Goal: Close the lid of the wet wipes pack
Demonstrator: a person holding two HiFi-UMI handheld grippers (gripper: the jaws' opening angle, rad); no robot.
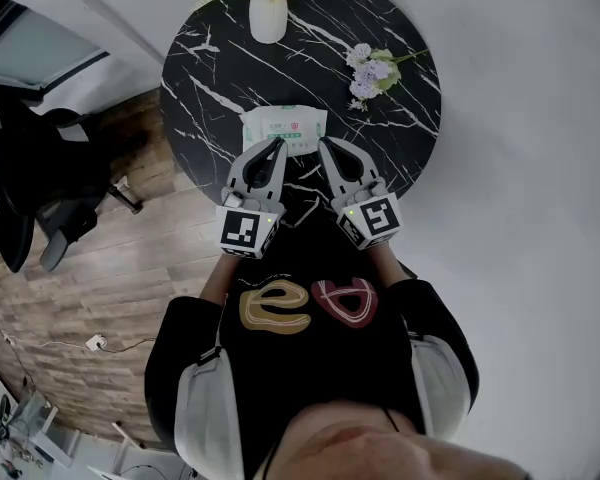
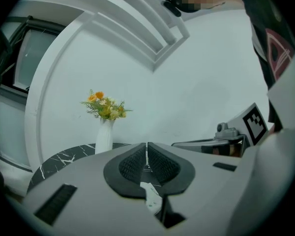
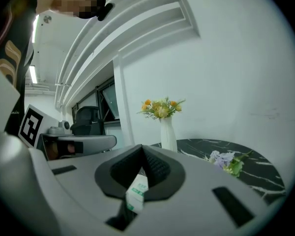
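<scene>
Head view: round black marble table (image 1: 400, 108). The wet wipes pack (image 1: 284, 128) lies mid-frame, with the left gripper (image 1: 277, 144) and right gripper (image 1: 327, 145) tips over its near edge.
Left gripper view: I read the jaws together, clamping nothing.
Right gripper view: jaws together, with the pack showing below them.

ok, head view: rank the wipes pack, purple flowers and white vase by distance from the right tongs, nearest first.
1. wet wipes pack: just left of the tips of the right tongs.
2. purple flowers: farther out, to the right.
3. white vase: far side, slightly left.
</scene>
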